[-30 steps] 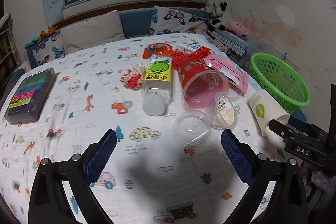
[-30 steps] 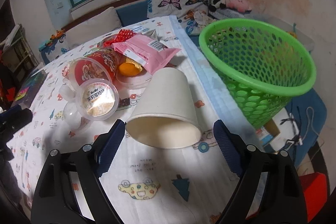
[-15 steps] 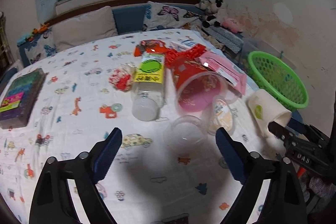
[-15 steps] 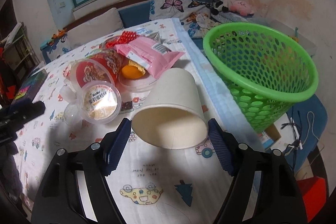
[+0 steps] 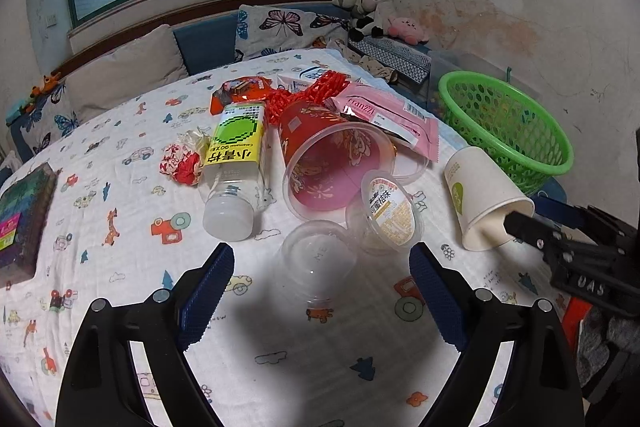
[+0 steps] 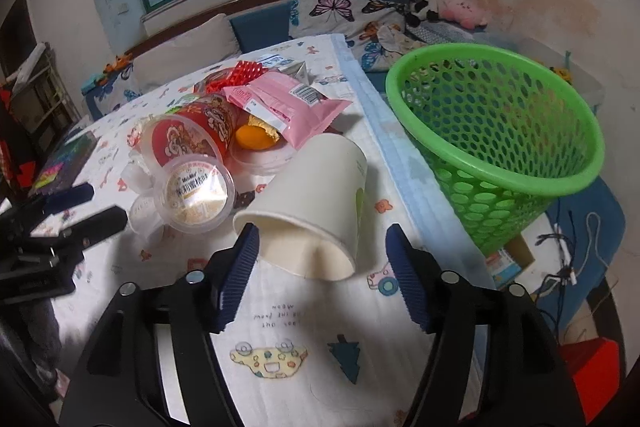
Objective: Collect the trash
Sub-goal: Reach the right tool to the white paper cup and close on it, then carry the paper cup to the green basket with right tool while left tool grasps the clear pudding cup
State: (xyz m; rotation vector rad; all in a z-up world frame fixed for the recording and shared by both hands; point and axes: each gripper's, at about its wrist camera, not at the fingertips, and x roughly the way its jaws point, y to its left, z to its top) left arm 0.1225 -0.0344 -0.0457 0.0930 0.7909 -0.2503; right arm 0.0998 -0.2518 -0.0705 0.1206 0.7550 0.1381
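A white paper cup (image 6: 320, 187) lies on its side on the printed sheet, its rim dented. My right gripper (image 6: 322, 233) straddles that rim. Its jaws are opening: the left pad touches the rim and the right pad stands clear of it. The green basket (image 6: 500, 131) stands just right of the bed. My left gripper (image 5: 320, 253) is open around an empty clear plastic cup (image 5: 318, 267) without touching it. Behind that cup lie a labelled pudding cup (image 5: 390, 211), a red cup (image 5: 332, 163), a bottle (image 5: 234, 163) and a pink wrapper (image 5: 384, 115).
A crumpled red-and-white wrapper (image 5: 182, 161) lies left of the bottle, with more red packaging behind it. A dark box (image 5: 20, 219) sits at the sheet's left edge. Cushions and soft toys line the far wall. Cables lie on the floor under the basket.
My left gripper has come closer to the clear cup and its jaws stand slightly narrower. The right jaws have narrowed around the paper cup, whose rim is now dented.
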